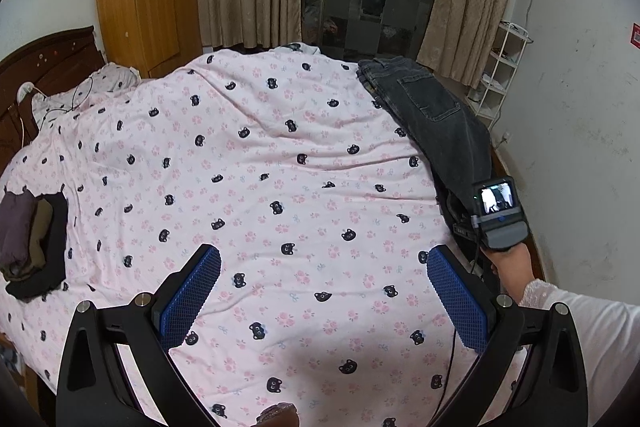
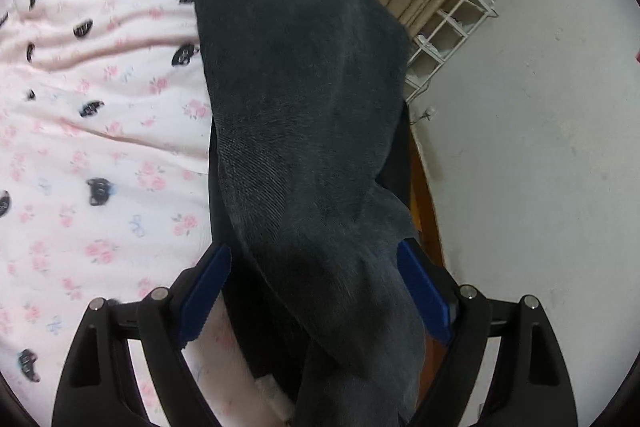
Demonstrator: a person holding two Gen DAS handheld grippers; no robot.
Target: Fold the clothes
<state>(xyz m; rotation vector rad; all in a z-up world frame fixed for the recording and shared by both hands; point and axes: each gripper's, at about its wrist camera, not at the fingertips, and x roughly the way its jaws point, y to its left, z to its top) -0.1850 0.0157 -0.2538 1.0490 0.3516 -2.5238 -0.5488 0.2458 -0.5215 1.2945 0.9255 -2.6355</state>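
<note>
The right gripper (image 2: 314, 291) has its blue pads spread wide, and the jeans (image 2: 304, 99) drape down between them, hiding the gap; whether either pad touches denim, I can't tell. The jeans lie along the bed's (image 1: 280, 155) right edge, leg ends cut off below. The left gripper (image 1: 324, 291) hovers over the sheet, fingers apart, holding nothing.

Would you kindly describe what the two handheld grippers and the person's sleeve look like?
Each gripper has black angular arms with silver bolts and blue cross-hatched pads. The left gripper and right gripper match. The right unit's grey back carries a small lit screen and a black cable. The sleeve is white with a lacy cuff.
</note>
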